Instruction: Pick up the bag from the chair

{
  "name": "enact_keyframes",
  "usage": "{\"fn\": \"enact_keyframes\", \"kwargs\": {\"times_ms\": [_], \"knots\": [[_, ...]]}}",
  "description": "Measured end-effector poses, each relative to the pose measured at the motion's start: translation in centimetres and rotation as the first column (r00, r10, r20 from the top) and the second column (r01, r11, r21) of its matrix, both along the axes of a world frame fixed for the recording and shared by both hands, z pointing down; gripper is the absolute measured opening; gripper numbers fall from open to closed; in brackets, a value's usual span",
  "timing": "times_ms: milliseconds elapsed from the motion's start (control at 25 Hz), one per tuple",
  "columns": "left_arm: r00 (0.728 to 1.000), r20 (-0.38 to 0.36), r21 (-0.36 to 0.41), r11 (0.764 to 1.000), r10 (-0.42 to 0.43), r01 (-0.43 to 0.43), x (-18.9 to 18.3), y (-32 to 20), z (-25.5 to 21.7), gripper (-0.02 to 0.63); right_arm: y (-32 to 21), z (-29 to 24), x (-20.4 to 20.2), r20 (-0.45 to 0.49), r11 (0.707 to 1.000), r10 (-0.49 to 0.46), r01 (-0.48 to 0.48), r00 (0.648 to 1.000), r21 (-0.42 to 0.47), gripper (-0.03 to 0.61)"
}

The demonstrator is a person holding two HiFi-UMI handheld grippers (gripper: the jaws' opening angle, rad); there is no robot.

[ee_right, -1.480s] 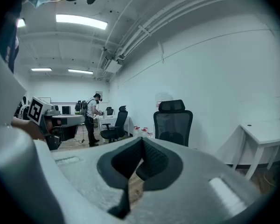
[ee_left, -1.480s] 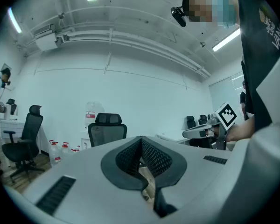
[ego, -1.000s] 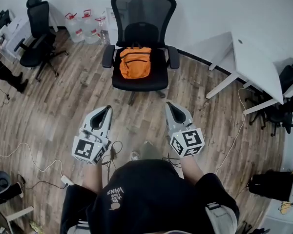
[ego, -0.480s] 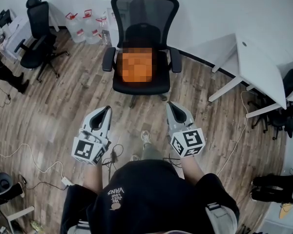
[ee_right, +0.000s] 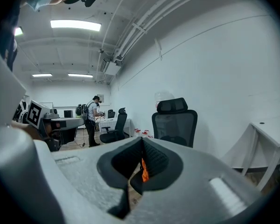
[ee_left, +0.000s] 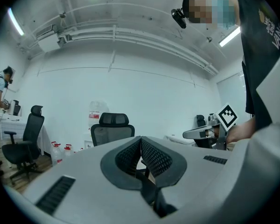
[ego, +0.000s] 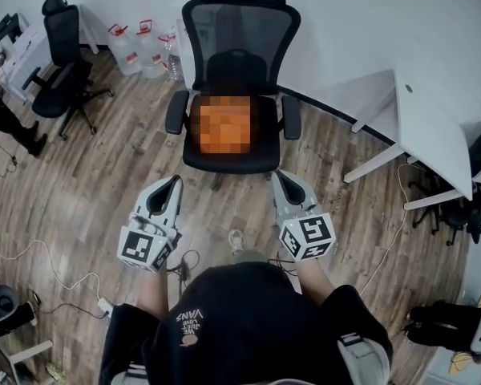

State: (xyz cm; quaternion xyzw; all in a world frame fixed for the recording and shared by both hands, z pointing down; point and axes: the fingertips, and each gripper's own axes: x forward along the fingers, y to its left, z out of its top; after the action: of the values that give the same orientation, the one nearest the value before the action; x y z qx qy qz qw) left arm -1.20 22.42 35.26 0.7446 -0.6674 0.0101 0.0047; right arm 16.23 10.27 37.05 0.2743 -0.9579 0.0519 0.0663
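Bag on chair seat: blurred in head view. Right gripper view: only orange sliver shows behind right tool. Worktop cut by right edge.

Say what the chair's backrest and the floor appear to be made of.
Chair backrest: likely black mesh, semi-see-through, in a matte plastic-looking frame. Floor: wood or wood-look planks, brown grain and seams visible, slight sheen.

The left gripper, jaws together and empty, faces a black mesh chair; water jugs stand left of that chair.
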Motion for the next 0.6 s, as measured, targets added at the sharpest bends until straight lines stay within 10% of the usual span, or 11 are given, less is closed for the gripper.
{"fn": "enact_keyframes", "kwargs": {"times_ms": [600], "knots": [[0.995,0.001,0.011,0.995,-0.096,0.095,-3.1,-7.7,0.0,0.008,-9.4,0.7,-3.7,-0.008,0.996,-0.087,0.087,0.996,0.000,-0.002]]}}
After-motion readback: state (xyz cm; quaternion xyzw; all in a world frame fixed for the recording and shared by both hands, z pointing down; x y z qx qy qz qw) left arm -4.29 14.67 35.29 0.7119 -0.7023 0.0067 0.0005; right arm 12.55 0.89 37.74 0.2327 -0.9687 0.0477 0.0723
